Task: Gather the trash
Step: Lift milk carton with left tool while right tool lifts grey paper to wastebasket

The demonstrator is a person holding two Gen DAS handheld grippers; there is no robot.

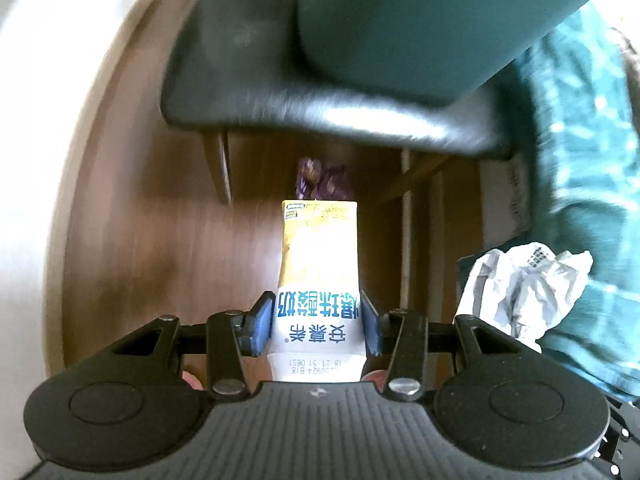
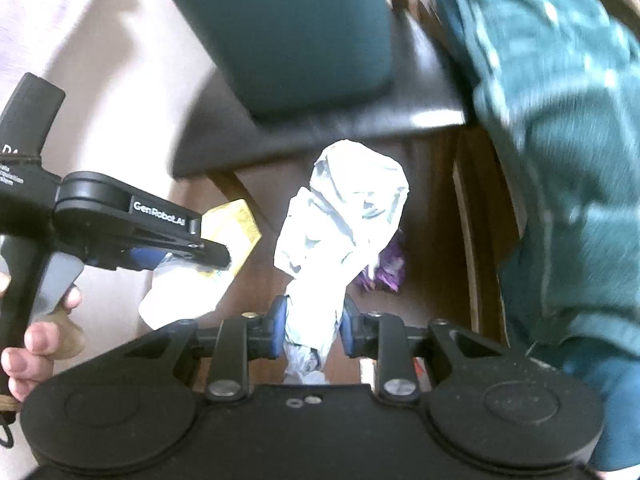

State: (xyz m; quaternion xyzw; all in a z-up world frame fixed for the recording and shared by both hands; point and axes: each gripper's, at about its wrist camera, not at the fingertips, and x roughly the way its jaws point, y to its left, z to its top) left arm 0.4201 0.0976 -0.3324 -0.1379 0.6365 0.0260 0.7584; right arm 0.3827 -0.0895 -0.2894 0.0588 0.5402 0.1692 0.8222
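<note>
My left gripper (image 1: 318, 322) is shut on a yellow and white yogurt carton (image 1: 318, 264) with blue print, which points away from the camera high above the floor. My right gripper (image 2: 314, 326) is shut on a crumpled white paper (image 2: 340, 216), and that same paper (image 1: 524, 292) shows at the right of the left wrist view. In the right wrist view the left gripper (image 2: 200, 248) appears from the side with the carton (image 2: 236, 226) in it. A purple wrapper (image 1: 320, 178) lies on the wooden floor below; the wrapper (image 2: 386, 266) is partly hidden behind the paper.
A dark chair seat (image 1: 320, 116) on wooden legs with a teal cushion (image 1: 420, 20) stands above the wrapper. A teal checked cloth (image 2: 560, 160) hangs at the right. A person's hand (image 2: 36, 340) grips the left handle. A pale wall (image 1: 32, 120) borders the floor at left.
</note>
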